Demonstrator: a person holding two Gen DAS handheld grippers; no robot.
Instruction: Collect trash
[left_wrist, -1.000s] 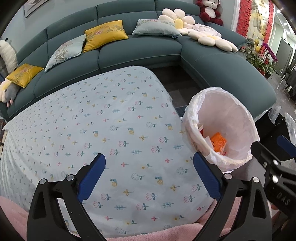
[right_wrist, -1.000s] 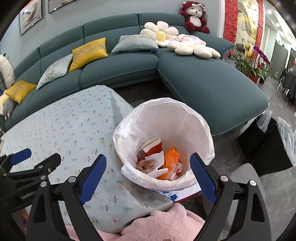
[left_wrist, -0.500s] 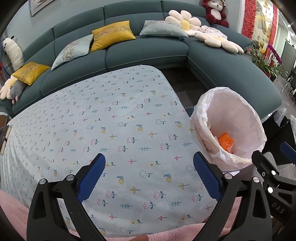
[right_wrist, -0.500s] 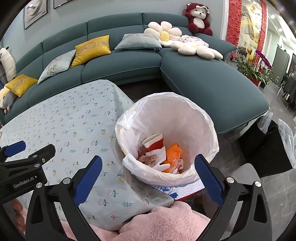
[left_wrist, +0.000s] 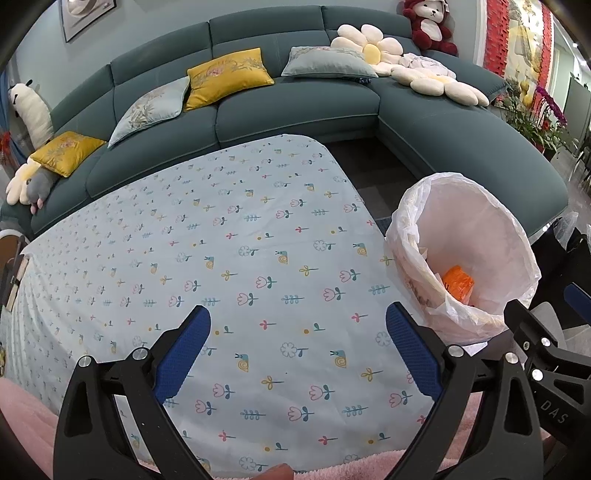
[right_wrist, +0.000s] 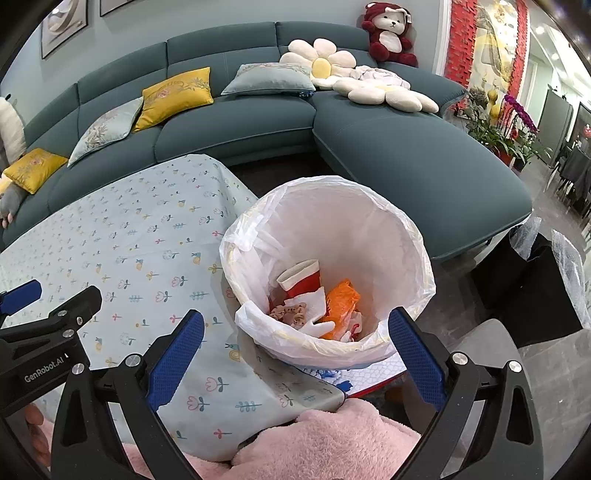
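The trash bin (right_wrist: 406, 236), lined with a white plastic bag, sits just off the right edge of the worktop (left_wrist: 221, 258), between it and the teal sofa (right_wrist: 406, 155). Inside it there's a red-and-white paper cup (right_wrist: 301, 278), a crumpled orange wrapper (right_wrist: 341, 299), some white paper scraps and something brownish I can't make out. The right claw (right_wrist: 295, 354) hangs above the bin's near rim with its blue pads spread wide, nothing in it. The left claw (left_wrist: 297, 349) is over the floral-print cloth on the worktop, also spread wide and holding nothing. Fluffy pink fabric (right_wrist: 325, 439) fills the bottom of both views. On the sofa: yellow and grey cushions, flower-shaped pillows (left_wrist: 369, 48) and a red teddy bear (right_wrist: 388, 33).
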